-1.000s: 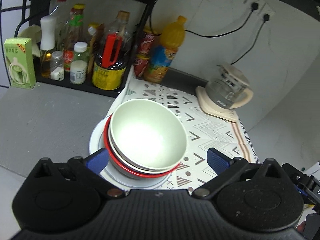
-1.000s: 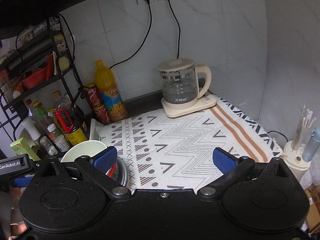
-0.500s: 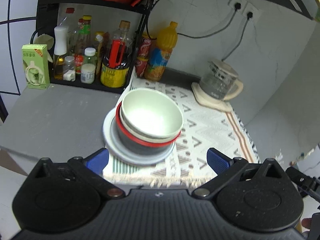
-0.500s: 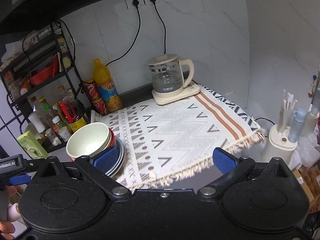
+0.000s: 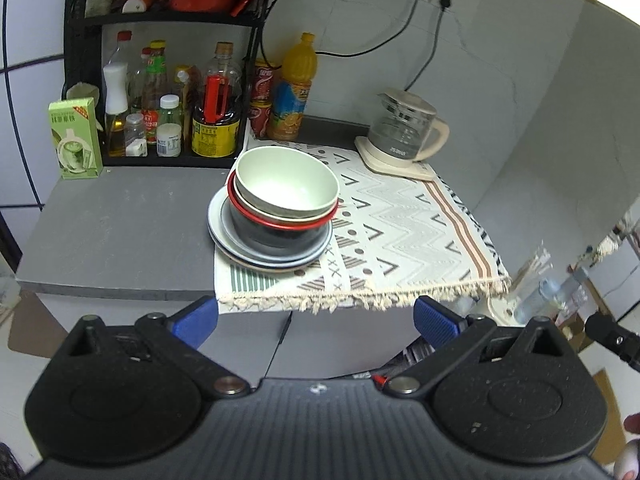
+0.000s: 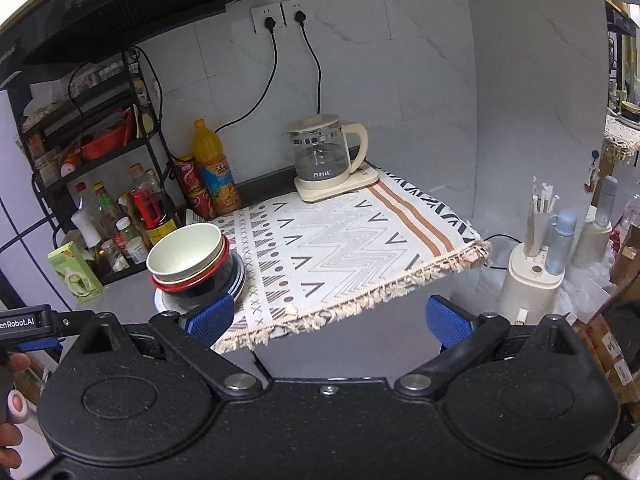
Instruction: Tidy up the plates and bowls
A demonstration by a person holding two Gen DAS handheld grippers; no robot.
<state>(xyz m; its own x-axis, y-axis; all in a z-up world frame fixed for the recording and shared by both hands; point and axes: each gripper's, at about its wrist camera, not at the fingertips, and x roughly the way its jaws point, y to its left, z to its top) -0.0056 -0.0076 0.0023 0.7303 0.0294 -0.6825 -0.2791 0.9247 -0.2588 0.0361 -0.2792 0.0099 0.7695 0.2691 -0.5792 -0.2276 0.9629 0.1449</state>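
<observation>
A stack stands at the left edge of the patterned cloth (image 5: 400,236): a pale green bowl (image 5: 286,186) on top, a red-rimmed bowl and a dark bowl (image 5: 276,236) under it, on grey-blue plates (image 5: 224,236). The stack also shows in the right wrist view (image 6: 188,252). My left gripper (image 5: 316,314) is open and empty, well back from the counter's front edge. My right gripper (image 6: 330,316) is open and empty, also back from the counter and to the right of the stack.
A glass kettle (image 5: 404,132) on its base stands at the cloth's far right. A black rack with bottles (image 5: 160,112), a juice bottle (image 5: 294,88), cans and a green carton (image 5: 74,138) line the back left. A white holder with bottles (image 6: 536,276) stands beyond the counter's right.
Both grippers have pulled back and up from the counter; the bowl and plate stack looks smaller and farther. The counter's front edge and cloth fringe have come into view. The stack has not moved.
</observation>
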